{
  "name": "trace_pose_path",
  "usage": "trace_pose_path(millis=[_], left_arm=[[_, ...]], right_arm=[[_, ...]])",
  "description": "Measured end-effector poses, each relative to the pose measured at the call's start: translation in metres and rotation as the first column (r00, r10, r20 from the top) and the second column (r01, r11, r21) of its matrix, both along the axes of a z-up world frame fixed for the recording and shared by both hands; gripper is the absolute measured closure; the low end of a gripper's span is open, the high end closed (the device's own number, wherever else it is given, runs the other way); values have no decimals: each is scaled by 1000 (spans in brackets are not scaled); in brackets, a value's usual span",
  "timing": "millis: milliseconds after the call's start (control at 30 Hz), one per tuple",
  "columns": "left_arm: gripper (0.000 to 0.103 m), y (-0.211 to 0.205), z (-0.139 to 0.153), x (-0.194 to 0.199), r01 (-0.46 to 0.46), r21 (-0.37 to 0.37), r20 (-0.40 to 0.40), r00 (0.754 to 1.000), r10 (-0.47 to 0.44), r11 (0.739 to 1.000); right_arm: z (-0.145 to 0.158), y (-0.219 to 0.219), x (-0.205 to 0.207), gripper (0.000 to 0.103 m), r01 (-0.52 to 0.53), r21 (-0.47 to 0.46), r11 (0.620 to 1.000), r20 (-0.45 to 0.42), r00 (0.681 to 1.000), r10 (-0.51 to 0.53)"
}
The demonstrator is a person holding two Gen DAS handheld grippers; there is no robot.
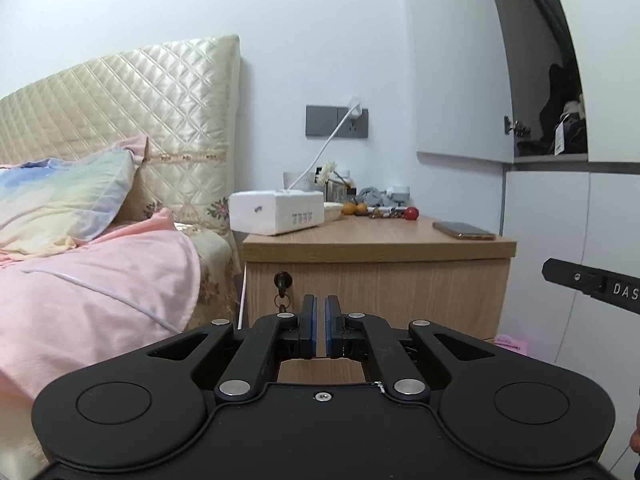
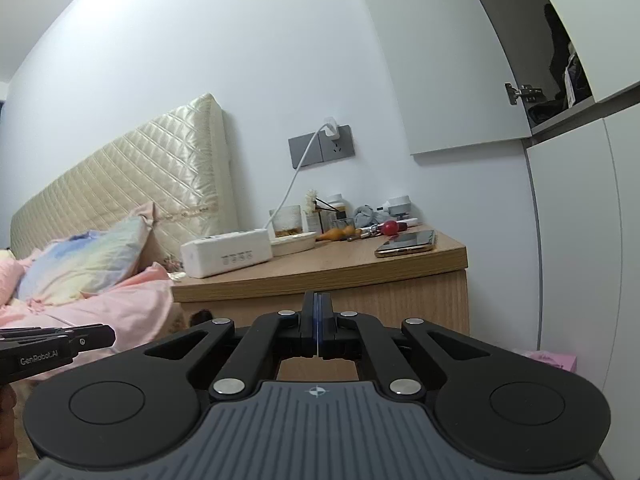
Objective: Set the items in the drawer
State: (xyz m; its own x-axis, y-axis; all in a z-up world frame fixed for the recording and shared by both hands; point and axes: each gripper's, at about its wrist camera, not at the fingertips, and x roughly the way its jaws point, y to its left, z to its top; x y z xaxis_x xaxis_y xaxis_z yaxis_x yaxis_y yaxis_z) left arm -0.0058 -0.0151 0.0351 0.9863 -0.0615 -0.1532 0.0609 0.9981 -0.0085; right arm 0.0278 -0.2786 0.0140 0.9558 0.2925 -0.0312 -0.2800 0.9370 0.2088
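A wooden nightstand (image 1: 376,248) (image 2: 320,276) stands beside the bed; its drawer front (image 1: 400,292) is closed, with a key in the lock (image 1: 282,280). On top lie a phone (image 1: 463,230) (image 2: 406,243), a white box (image 1: 276,211) (image 2: 226,253), a red ball (image 1: 411,213) (image 2: 390,227) and small clutter. My left gripper (image 1: 321,300) points at the drawer front, its blue pads a narrow gap apart, holding nothing. My right gripper (image 2: 317,298) is shut and empty, in front of the nightstand's upper edge.
A bed with pink cover (image 1: 92,280) and pillow (image 1: 60,196) lies left. A charger cable (image 1: 320,152) runs from the wall socket. White wardrobe doors (image 1: 560,220) stand right. A pink item (image 2: 552,360) lies on the floor.
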Motion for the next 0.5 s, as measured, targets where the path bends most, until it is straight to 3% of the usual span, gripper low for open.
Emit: trace_pose_path(millis=[233,500], left_arm=[[91,-1,-1,-33,-7,19,5,1000,7,1000],[85,2,-10,-53,-8,-17,1,1000,8,1000]], right_arm=[[7,8,-35,103,-13,-1,1000,30,999,13],[5,12,-64,102,-33,6,999,28,999,33]])
